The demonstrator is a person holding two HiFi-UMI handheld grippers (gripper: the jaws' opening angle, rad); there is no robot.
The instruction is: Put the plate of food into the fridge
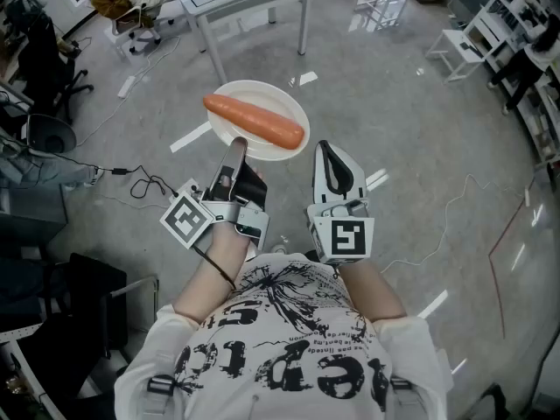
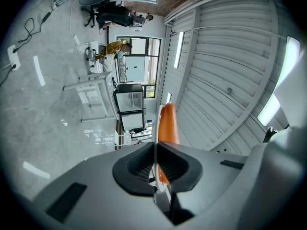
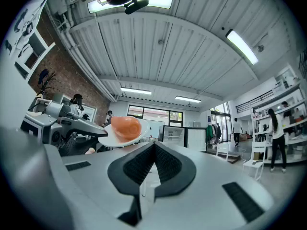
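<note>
Gripping the plate (image 1: 262, 94) by its near edge, the left tool (image 1: 237, 150) holds it up, a carrot (image 1: 254, 119) lying across it. The right tool (image 1: 333, 161) alongside is closed and empty.

Plate (image 1: 262, 94) near rim hidden beneath left tool (image 1: 234, 151); carrot (image 2: 168, 123) lower end hidden behind same tool in left gripper view.

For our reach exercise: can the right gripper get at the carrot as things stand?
Probably yes. The carrot lies uncovered on the plate that the left gripper holds by its rim; the right gripper sits just beside it, nothing between. Its shut, empty jaws would have to open first.
</note>
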